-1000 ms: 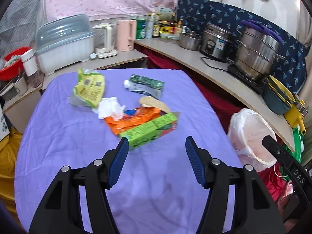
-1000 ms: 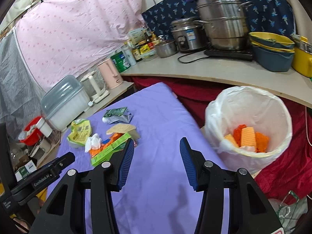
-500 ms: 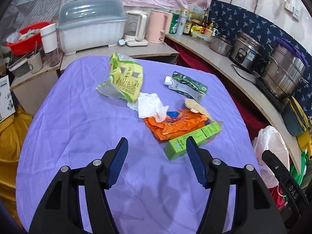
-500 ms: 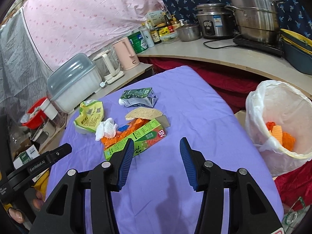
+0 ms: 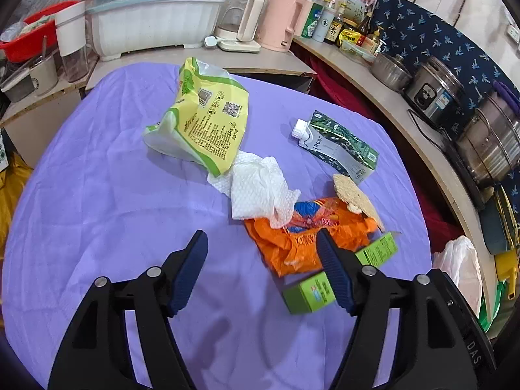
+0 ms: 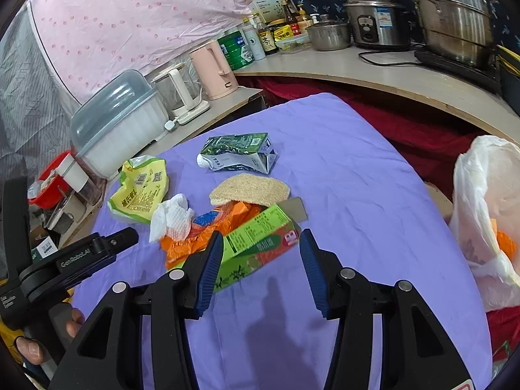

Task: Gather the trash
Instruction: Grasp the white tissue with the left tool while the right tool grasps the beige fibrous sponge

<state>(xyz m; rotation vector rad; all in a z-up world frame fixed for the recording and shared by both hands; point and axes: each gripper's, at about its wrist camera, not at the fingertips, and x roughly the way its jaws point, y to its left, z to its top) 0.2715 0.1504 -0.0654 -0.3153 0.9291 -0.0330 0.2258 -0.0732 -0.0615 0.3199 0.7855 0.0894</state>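
Note:
Trash lies in a pile on the purple tablecloth: a yellow-green bag, a white tissue, an orange wrapper, a green box, a tan sponge-like slab and a green-white carton. My left gripper is open and empty, just short of the orange wrapper. My right gripper is open and empty, its jaws on either side of the near end of the green box. The white-lined trash bin stands at the right beside the table.
A counter with pots, a rice cooker, bottles and kettles curves round the back and right. A white dish box and a red basin stand at the back left. The left gripper's body shows at the left in the right wrist view.
Both grippers have swung from the bin side toward the trash pile and moved closer to it. The right gripper now sits at the green box. Both stay open.

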